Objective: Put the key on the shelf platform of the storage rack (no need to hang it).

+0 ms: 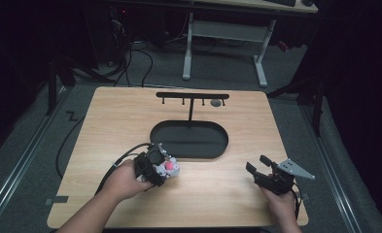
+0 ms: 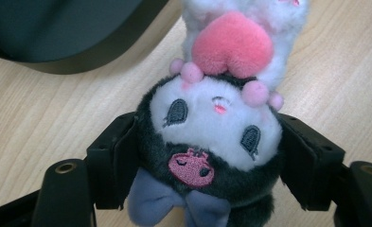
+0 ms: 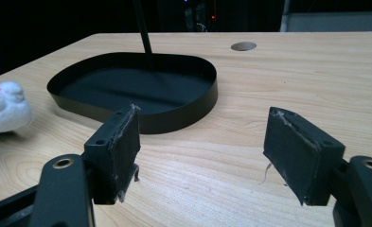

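**Left tongs clamped on a plush toy, right tongs empty**

Tongs first: my left gripper (image 1: 160, 167) has its jaws pressed against both sides of a plush toy (image 2: 212, 137), squeezing the dark, furry head between the pads. From the left gripper view I see the toy upside down: white face, two embroidered eyes, a pink skull patch on the dark hood, a bluish bow at the bottom edge, and a pink heart-shaped piece with small pink pompoms above it. In the high view the toy (image 1: 169, 167) sits low over the wooden table (image 1: 227, 194), just in front of the near rim of the black oval tray (image 1: 213, 150), towards its left end.

My right gripper (image 3: 202, 156) has its jaws spread wide with nothing between them; bare wood shows through the gap. It hovers near the front right part of the table (image 3: 292, 71), well apart from the toy (image 3: 6, 106), whose white edge I catch at the left of the right gripper view.

From the tray (image 3: 183, 116) a thin black post rises to a crossbar rack (image 1: 192, 96) with small hooks. A round hole (image 1: 216, 103) sits in the tabletop beyond it.
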